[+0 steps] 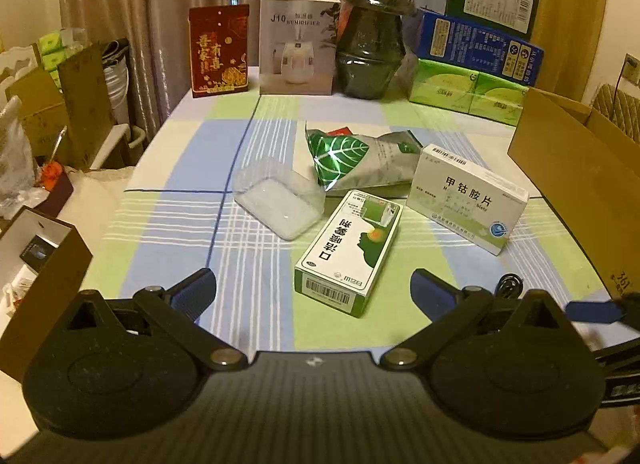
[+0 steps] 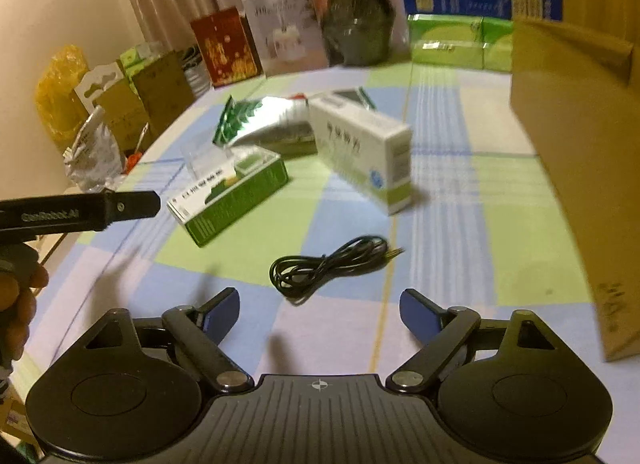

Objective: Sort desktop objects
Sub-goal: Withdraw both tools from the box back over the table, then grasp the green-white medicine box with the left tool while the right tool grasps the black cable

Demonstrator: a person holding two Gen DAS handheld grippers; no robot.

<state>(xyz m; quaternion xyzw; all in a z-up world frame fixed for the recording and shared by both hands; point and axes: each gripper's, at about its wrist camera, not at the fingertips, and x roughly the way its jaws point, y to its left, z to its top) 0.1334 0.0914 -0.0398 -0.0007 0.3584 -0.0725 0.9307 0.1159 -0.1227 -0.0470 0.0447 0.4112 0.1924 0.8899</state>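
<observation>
On the checked tablecloth lie a green and white spray box (image 1: 349,252), a white medicine box (image 1: 468,204), a silver and green foil pouch (image 1: 360,162) and a clear plastic tray (image 1: 278,202). My left gripper (image 1: 314,292) is open and empty, just short of the spray box. My right gripper (image 2: 320,314) is open and empty, just behind a coiled black cable (image 2: 328,266). The right wrist view also shows the spray box (image 2: 232,194), the medicine box (image 2: 362,152) and the pouch (image 2: 260,120). The cable (image 1: 508,286) peeks out behind my left gripper's right finger.
A brown cardboard box (image 1: 580,192) stands at the table's right edge, also in the right wrist view (image 2: 580,136). Along the far edge stand a red box (image 1: 219,50), a humidifier box (image 1: 298,42), a dark wrapped vase (image 1: 374,30) and stacked cartons (image 1: 476,40). Boxes and bags (image 1: 44,112) crowd the left.
</observation>
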